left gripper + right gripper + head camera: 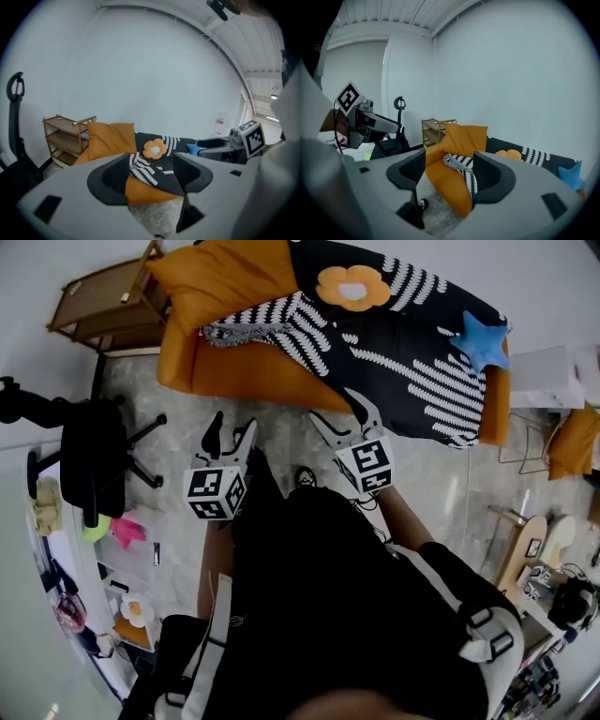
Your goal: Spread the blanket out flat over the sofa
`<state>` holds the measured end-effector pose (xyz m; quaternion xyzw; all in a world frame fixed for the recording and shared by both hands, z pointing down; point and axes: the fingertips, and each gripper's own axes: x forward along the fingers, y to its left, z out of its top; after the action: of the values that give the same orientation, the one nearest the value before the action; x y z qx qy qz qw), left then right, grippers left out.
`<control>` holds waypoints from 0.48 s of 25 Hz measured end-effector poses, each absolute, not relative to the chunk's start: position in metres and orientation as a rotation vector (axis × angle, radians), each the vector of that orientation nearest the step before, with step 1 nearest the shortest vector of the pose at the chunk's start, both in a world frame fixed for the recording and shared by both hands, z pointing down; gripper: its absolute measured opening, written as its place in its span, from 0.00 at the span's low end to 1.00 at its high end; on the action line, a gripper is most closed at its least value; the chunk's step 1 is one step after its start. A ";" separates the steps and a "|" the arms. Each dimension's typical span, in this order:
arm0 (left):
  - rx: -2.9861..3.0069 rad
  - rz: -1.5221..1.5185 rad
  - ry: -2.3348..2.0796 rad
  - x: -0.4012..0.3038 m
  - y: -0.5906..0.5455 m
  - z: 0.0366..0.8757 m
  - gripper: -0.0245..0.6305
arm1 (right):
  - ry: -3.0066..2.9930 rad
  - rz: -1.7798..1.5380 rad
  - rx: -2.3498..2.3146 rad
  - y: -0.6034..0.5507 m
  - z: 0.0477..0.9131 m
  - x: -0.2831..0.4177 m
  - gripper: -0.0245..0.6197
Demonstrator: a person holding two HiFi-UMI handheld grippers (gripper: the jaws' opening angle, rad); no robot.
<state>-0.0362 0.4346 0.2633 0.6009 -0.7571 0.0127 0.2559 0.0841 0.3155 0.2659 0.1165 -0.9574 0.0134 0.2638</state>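
Observation:
An orange sofa stands ahead of me. A black blanket with white patterns covers its right part and hangs over the front. The blanket's left edge lies bunched on the seat beside an orange pillow. A flower cushion and a blue star cushion rest on the blanket. My left gripper and right gripper hover over the floor short of the sofa, both open and empty. The left gripper frames the blanket; the right gripper frames the bunched edge.
A wooden shelf cart stands left of the sofa. A black office chair is at my left, with a shelf of toys below it. A white box, an orange cushion and a skateboard sit at the right.

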 end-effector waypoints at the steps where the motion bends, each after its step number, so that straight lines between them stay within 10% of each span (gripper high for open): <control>1: 1.661 0.037 -2.035 -0.046 0.425 0.267 0.46 | -2.578 0.037 0.343 0.310 0.270 0.078 0.54; 12: 1.855 0.126 -1.748 -0.146 0.352 0.315 0.46 | -2.428 0.140 0.669 0.254 0.307 0.015 0.54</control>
<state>-0.1461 0.3523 0.3150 0.6954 -0.6555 0.0474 0.2907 0.0154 0.2543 0.3070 0.2525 -0.9168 0.0527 0.3048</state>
